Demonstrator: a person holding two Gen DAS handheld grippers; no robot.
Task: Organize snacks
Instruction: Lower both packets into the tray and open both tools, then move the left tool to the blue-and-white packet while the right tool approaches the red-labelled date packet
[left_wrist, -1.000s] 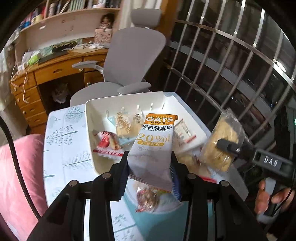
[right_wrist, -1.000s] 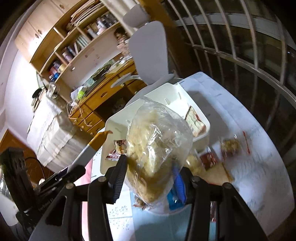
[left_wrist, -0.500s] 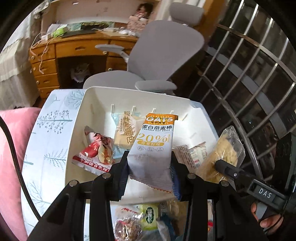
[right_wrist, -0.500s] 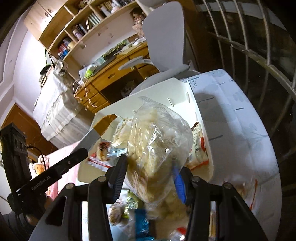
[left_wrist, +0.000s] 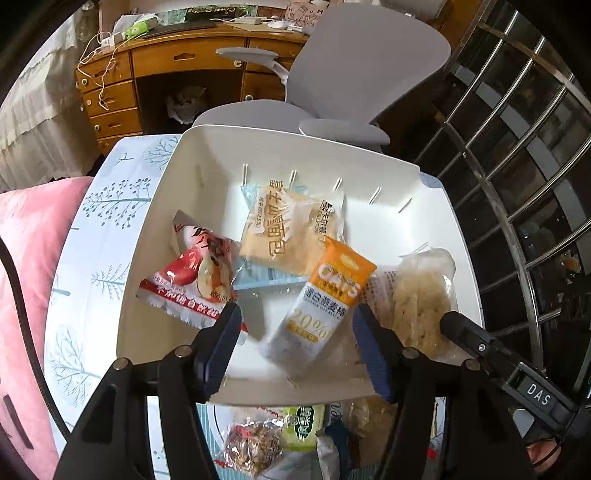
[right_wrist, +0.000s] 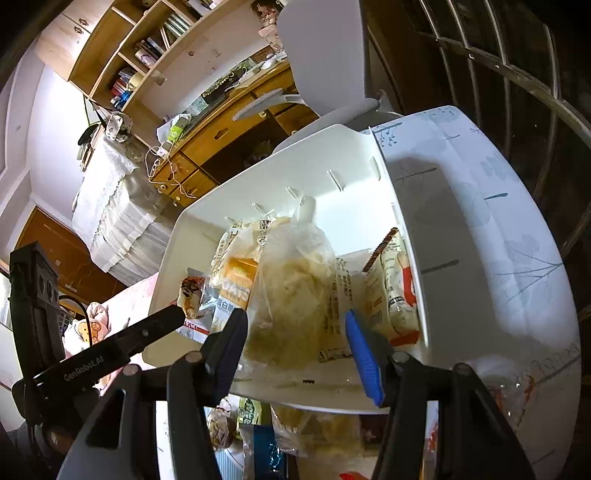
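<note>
A: Left wrist view: the left gripper is opening, and the oat bar sits loose between its jaws in the white bin.

B: The right gripper is opening too, off the clear bag. It leans toward twelve o'clock and, unsupported, could topple onto the bar.

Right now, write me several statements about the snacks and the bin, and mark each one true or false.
1. The orange oat bar packet lies inside the white bin. True.
2. The left gripper clamps the oat bar. False: its jaws are opening, pads clear of the packet.
3. The clear bag of yellow snack is inside the bin. True.
4. The bin holds only two snacks. False: a red apple packet and a bread packet lie there too.
5. Snacks lie on the table outside the bin. True.
</note>
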